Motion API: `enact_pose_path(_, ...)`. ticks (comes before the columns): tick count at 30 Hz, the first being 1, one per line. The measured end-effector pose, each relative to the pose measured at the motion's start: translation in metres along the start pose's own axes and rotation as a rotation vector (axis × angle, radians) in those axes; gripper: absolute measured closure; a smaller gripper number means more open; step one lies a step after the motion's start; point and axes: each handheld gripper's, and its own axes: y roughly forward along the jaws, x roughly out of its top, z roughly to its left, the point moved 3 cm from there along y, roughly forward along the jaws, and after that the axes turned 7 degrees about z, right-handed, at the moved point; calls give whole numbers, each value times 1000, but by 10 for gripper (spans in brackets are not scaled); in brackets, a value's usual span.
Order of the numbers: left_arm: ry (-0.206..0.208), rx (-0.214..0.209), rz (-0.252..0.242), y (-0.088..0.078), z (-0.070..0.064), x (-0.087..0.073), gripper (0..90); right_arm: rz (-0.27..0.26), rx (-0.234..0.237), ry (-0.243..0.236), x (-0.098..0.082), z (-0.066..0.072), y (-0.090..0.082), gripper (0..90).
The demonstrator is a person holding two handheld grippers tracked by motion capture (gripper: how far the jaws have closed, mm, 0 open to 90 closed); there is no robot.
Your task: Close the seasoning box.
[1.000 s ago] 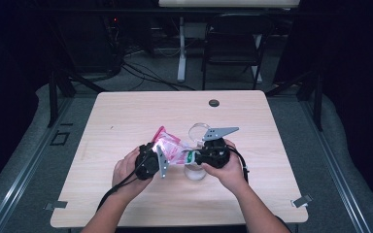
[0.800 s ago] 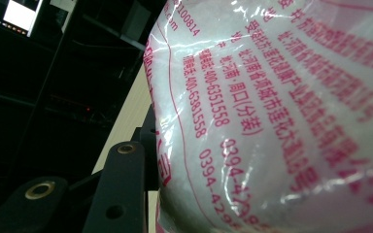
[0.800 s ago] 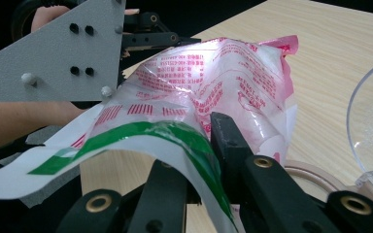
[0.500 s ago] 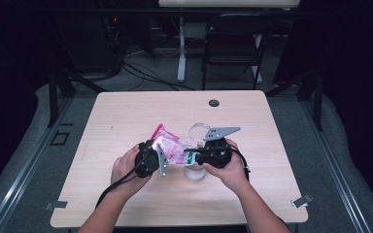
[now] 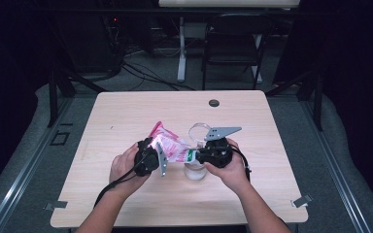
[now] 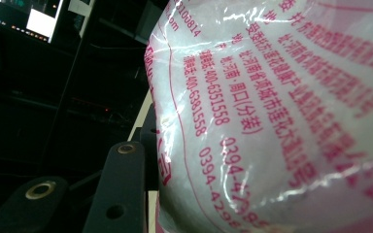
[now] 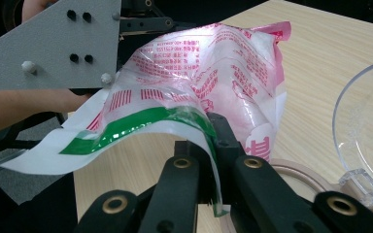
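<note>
- Now both tongs are gripping the bag [image 5: 171,145]: left tongs [image 5: 156,156] clamping its body, right tongs [image 5: 193,156] pinching its green-striped edge [image 7: 141,124].
- Tearing it open beside the jar [image 5: 196,170] probably comes next.

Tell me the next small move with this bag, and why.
Probably pull the right hand-held gripper gently away from the left hand-held gripper to tear the bag open. The right one is shut on the green-striped top edge of the pink-printed plastic bag, the left holds the bag's body, and a clear container waits beside them.
</note>
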Motion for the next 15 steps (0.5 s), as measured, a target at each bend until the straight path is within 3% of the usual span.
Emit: enact_pose_path(15, 23, 26, -13, -1, -3, 2, 626, 6, 6, 7, -1, -1, -2, 900)
